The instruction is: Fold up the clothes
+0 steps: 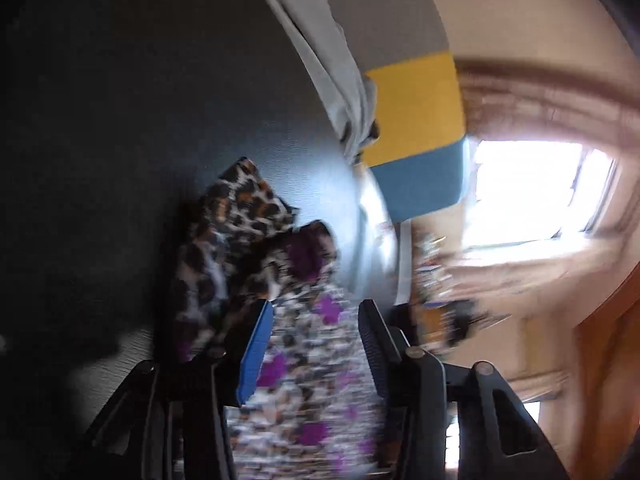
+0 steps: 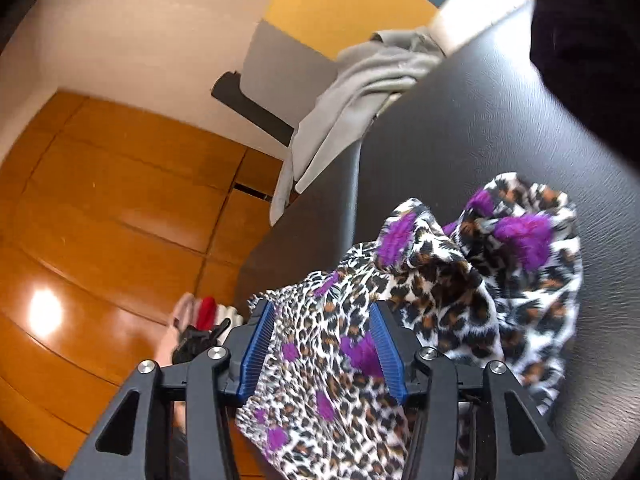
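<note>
Daylight floods in from a blown-out window (image 1: 532, 192); the left wrist view is heavily motion-blurred, its left side in deep shadow. The right wrist view is sharper, with glare on the wooden floor (image 2: 44, 308) and fisheye-bent, dark corners

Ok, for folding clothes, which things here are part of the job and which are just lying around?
Part of the job:
leopard-print garment
left gripper
right gripper
grey garment, possibly next

Just lying about:
black surface
yellow panel
wooden floor
</note>
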The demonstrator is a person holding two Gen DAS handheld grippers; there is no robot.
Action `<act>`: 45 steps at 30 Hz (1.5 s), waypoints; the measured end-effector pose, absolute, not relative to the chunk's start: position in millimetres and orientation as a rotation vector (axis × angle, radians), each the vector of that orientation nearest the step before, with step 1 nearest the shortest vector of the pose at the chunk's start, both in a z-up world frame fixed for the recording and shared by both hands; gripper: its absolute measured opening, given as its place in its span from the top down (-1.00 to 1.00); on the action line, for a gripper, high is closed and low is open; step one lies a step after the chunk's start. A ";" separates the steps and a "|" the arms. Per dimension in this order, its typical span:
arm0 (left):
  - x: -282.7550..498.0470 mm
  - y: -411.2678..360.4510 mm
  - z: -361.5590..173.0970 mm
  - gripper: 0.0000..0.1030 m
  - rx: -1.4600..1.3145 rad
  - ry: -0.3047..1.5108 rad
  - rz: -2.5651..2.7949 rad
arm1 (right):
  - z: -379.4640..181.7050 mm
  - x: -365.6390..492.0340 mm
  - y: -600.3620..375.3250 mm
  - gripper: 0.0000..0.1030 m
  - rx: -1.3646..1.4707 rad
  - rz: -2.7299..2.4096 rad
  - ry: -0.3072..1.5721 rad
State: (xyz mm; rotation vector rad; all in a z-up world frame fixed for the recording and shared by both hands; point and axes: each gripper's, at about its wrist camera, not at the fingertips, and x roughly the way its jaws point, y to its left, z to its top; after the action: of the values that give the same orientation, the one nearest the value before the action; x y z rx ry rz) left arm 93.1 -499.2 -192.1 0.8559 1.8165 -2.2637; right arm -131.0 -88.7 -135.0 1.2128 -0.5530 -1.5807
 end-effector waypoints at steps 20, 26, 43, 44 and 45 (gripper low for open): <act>92.3 -473.4 -162.3 -0.04 1.109 0.888 -2.507 | -120.7 -135.9 -108.0 -0.20 1.014 -2.069 0.238; 61.0 -472.8 -168.8 -0.01 1.190 0.822 -2.524 | -148.8 -147.7 -114.9 0.45 1.107 -2.029 0.262; 104.7 -510.5 -162.1 0.18 1.015 1.101 -2.355 | -140.9 -138.1 -88.2 0.75 1.109 -2.076 0.234; 104.0 -502.0 -159.0 0.11 1.040 1.063 -2.386 | -144.3 -137.7 -86.2 0.74 1.116 -2.073 0.217; 103.3 -493.3 -155.8 0.10 1.066 1.022 -2.416 | -147.6 -137.3 -84.2 0.73 1.123 -2.071 0.200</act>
State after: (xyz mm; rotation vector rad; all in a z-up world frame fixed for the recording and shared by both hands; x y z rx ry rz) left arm 103.3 -493.3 -155.8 1.0658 1.0217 -2.4164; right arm -137.3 -84.2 -147.6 1.1229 0.1998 -2.0706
